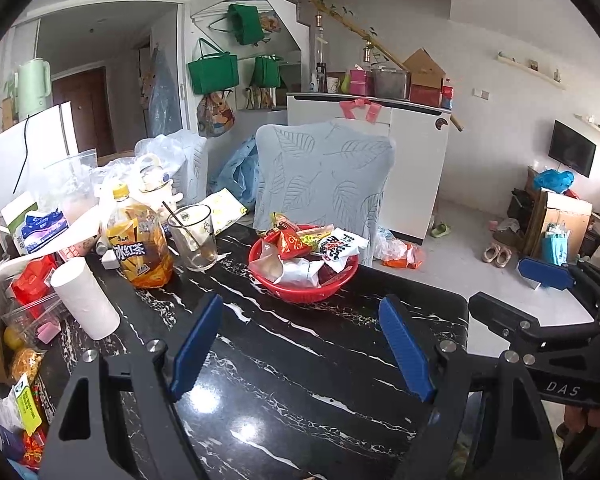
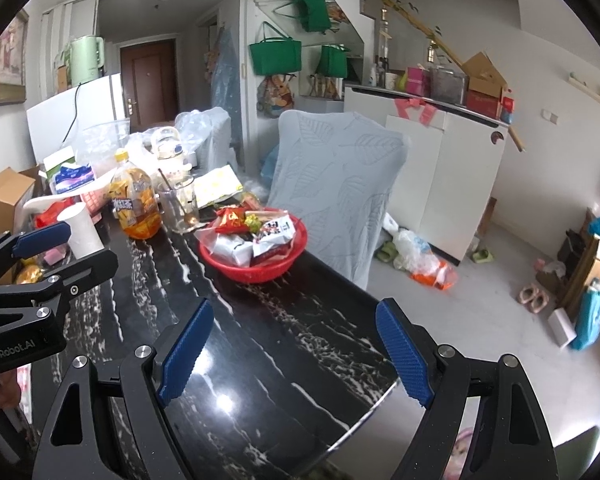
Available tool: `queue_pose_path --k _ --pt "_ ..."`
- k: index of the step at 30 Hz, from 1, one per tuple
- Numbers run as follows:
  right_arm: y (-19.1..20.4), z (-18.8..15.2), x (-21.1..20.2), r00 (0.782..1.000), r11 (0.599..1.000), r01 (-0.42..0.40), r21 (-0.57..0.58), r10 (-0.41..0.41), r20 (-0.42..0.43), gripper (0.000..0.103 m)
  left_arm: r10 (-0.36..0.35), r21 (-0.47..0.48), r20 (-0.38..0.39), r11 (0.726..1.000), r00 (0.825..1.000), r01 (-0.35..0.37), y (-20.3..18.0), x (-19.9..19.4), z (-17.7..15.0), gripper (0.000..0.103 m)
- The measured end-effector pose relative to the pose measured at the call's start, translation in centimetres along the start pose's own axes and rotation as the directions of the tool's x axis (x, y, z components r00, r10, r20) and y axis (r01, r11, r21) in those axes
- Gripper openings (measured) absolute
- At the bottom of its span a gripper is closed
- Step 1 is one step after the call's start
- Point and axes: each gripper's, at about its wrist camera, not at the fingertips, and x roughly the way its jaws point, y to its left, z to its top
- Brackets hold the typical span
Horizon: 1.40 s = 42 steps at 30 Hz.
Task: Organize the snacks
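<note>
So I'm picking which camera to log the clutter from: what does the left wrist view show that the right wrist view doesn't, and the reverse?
Only the left wrist view shows the wall television, the yellow-labelled packet at the table's near left edge, and the right gripper seen from the side.

Only the right wrist view shows the framed picture on the left wall and the left gripper from the side.

Both show the red basket heaped with snack packets, the tea bottle, the glass, the paper roll and the covered chair. Both grippers stand open and empty.
</note>
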Motion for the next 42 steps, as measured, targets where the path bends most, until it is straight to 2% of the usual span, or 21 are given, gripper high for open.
queue_pose_path --k 18,23,42 --pt "0.1 -0.1 -0.4 1.000 1.000 0.016 -0.015 -0.016 0.002 0.085 -0.011 0.003 -0.005 1.000 1.000 0.011 -0.1 -0.2 0.0 0.080" --pt "-0.1 -0.1 -0.5 1.000 1.000 0.019 -0.014 -0.019 0.001 0.085 0.014 0.013 -0.010 1.000 1.000 -0.013 -0.2 -0.2 0.0 0.080" --pt "-0.8 -0.6 0.0 0.999 0.999 0.040 0.003 -0.040 -0.030 0.085 0.024 0.042 -0.026 0.999 0.999 -0.023 -0.8 0.2 -0.1 0.080"
